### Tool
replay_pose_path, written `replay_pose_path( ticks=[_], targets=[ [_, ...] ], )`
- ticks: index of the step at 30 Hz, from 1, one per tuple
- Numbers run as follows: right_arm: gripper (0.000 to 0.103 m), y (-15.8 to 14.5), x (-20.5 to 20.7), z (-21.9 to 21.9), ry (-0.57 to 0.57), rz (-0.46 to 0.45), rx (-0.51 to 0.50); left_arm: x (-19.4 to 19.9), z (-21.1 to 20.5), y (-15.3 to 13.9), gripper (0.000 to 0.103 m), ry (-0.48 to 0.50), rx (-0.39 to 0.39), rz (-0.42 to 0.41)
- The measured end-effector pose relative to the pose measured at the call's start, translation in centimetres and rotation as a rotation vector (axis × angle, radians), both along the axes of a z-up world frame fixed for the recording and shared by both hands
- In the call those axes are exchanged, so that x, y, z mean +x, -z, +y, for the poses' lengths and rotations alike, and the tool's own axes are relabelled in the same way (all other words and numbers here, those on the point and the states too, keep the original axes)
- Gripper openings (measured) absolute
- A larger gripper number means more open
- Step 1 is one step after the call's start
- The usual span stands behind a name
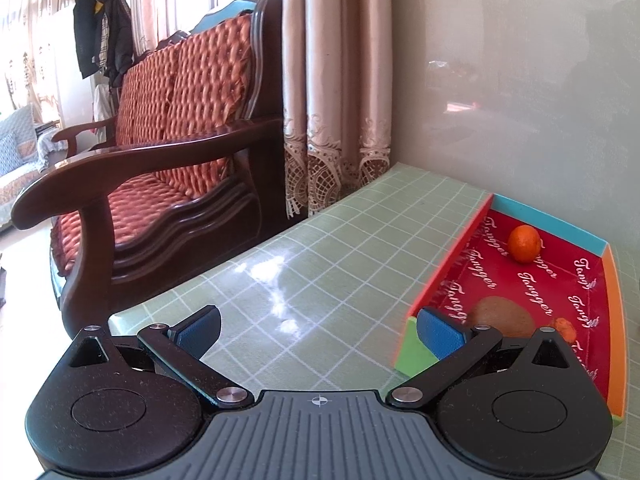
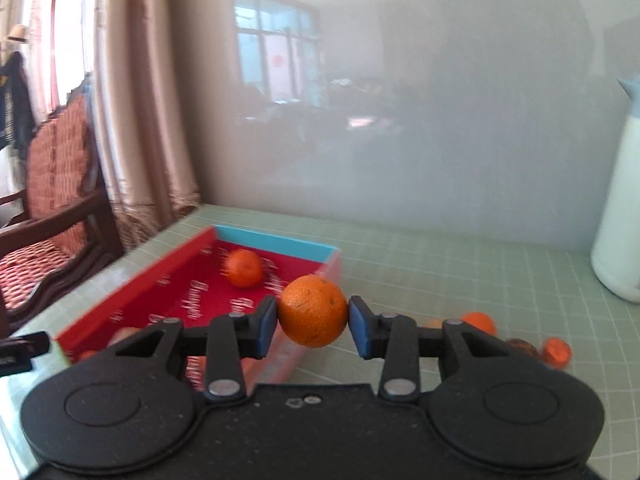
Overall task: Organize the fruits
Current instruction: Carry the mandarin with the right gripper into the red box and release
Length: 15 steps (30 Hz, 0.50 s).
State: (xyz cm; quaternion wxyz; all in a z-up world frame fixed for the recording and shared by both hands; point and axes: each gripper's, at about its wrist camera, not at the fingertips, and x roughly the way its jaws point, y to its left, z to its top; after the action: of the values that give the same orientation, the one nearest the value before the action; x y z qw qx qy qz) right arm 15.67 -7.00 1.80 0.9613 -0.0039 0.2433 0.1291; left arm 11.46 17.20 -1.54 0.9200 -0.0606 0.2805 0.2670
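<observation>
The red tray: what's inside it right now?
Inside the red tray: a mandarin near the far wall, a kiwi, and something small and orange. The left tool hides the near corner.

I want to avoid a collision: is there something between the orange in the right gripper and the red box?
Nothing visible blocks it. The right gripper holds the orange above the near wall of the red box. The floor beyond is open; another orange lies near the far wall.
</observation>
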Motion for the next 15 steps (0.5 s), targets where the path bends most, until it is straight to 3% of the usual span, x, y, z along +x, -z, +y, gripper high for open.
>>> replay_pose_path(
  ticks=[6, 15],
  targets=[
    [0.037, 0.1, -0.4, 3.5, -0.086, 0.017, -0.006, -1.2, 2.0, 0.0, 0.103, -0.042, 0.001, 0.001],
    [0.037, 2.1, 0.4, 6.2, -0.113, 0.088, -0.015, -2.5, 4.8, 0.3, 0.103, -0.092, -0.004, 0.004]
  ],
)
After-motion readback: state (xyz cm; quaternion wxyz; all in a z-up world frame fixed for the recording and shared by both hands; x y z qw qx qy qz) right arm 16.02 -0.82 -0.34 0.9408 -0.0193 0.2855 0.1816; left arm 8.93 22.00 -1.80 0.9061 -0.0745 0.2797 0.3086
